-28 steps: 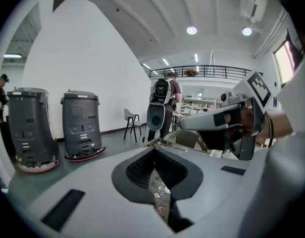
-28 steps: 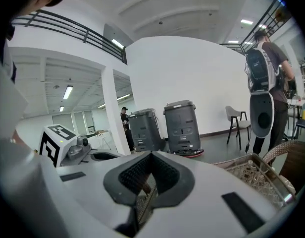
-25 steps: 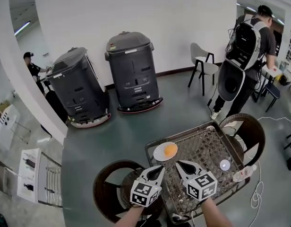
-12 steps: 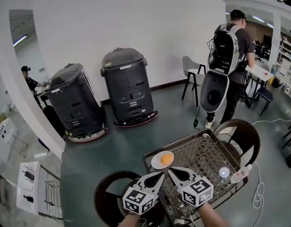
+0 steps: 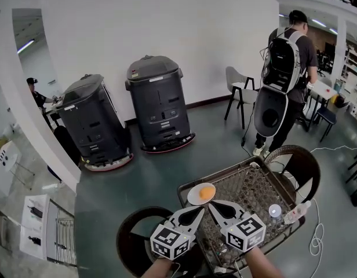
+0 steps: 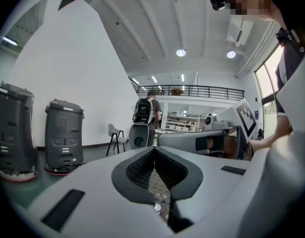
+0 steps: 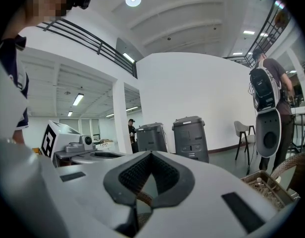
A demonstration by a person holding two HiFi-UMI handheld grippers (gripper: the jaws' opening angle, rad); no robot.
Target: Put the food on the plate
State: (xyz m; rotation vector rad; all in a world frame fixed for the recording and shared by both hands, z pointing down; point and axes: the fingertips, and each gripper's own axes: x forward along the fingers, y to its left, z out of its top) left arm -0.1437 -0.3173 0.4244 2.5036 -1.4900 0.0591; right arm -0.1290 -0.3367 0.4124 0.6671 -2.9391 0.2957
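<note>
holds the left gripper at seven o'clock of the plate, jaws pressed together on nothing, parked just short of the rim. finds the orange food already on that plate, at the wicker table's ten o'clock corner. holds the right gripper at five o'clock, likewise closed and empty; probably idle, nothing seeming left to carry.

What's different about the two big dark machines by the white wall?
The left machine stands next to the white pillar; the right machine stands further along the wall, on the side nearer the white chair. The left machine is turned at an angle; the right machine faces us more squarely. Both are dark grey, with rounded lids and a reddish rim at the bottom.
</note>
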